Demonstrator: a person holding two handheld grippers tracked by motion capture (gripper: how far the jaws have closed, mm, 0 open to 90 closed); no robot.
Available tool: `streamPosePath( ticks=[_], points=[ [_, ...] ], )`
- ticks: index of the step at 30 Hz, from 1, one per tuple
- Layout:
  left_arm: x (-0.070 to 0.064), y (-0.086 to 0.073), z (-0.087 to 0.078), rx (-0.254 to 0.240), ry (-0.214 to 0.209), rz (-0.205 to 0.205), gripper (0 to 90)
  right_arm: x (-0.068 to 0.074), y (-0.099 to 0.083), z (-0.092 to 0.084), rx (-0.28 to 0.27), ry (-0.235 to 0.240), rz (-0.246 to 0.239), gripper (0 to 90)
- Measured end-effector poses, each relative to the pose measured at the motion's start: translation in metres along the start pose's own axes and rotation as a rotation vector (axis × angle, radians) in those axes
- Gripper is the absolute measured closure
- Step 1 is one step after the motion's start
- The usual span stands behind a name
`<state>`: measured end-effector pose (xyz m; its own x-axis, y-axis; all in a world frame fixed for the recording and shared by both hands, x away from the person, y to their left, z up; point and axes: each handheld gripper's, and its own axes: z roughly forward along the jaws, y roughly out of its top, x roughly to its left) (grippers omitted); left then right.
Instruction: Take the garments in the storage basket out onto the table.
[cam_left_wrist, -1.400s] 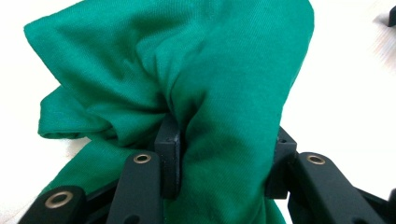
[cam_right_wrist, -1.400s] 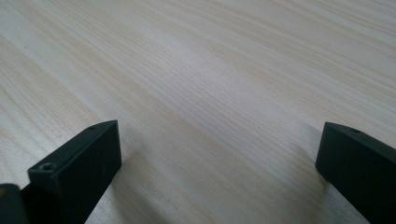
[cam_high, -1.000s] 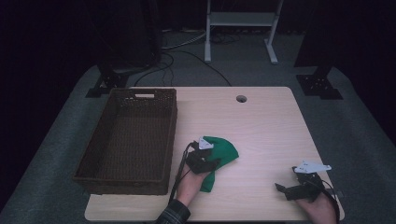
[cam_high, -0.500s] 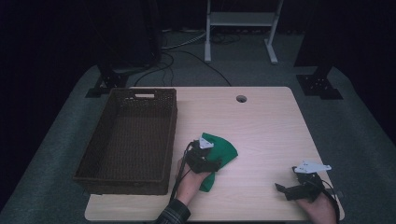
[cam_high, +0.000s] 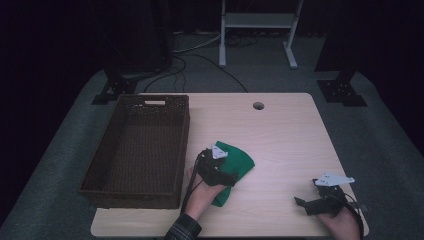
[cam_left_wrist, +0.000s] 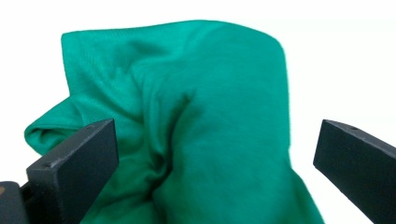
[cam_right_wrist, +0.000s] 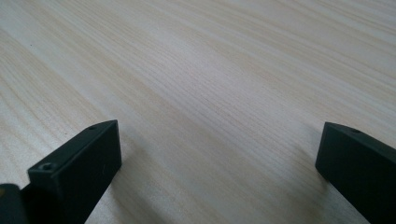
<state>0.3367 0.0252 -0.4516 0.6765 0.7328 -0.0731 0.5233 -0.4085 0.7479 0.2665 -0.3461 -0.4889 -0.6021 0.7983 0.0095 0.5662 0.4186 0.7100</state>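
A green cloth (cam_high: 235, 162) lies bunched on a pale wooden table (cam_high: 280, 130), near the front edge and just right of a dark woven basket (cam_high: 137, 150) that takes up the table's left side. The left gripper (cam_high: 227, 172) hovers over the cloth's near edge, held in the person's left hand (cam_high: 205, 192), a checked sleeve (cam_high: 182, 231) showing at the bottom of the high view. Its jaws have just been opening and now stand wide apart; in the left gripper view the crumpled cloth (cam_left_wrist: 187, 121) rises between them, with neither pad pressing on it. The right gripper (cam_high: 312, 202) rests well apart at the table's front right corner, its jaws also spread wide over bare wood grain (cam_right_wrist: 210, 93) and holding nothing. A small round hole (cam_high: 258, 106) marks the table's far edge. The table stands on grey carpet (cam_high: 380, 130) in a dark room, with black cables (cam_high: 200, 55) trailing across the floor behind it, a white metal frame (cam_high: 260, 22) at the back, and black stand feet (cam_high: 342, 90) on either side.
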Motion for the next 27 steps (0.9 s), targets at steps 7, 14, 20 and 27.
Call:
streamPosePath(
  ticks=[7,14,20,27],
  points=[
    [-0.006,-0.002,-0.018,-0.011,0.004,0.04,0.0,0.0,0.0,0.0,0.0,0.0,0.0,0.0],
    [-0.009,-0.019,-0.035,-0.018,0.001,0.039,0.0,0.0,0.0,0.0,0.0,0.0,0.0,0.0],
    [-0.02,-0.037,-0.043,0.004,-0.032,0.054,0.0,0.0,0.0,0.0,0.0,0.0,-0.001,0.0],
    [-0.032,-0.053,-0.038,0.051,-0.076,0.062,0.0,0.0,0.0,0.0,0.0,0.0,-0.001,0.0]
  ],
)
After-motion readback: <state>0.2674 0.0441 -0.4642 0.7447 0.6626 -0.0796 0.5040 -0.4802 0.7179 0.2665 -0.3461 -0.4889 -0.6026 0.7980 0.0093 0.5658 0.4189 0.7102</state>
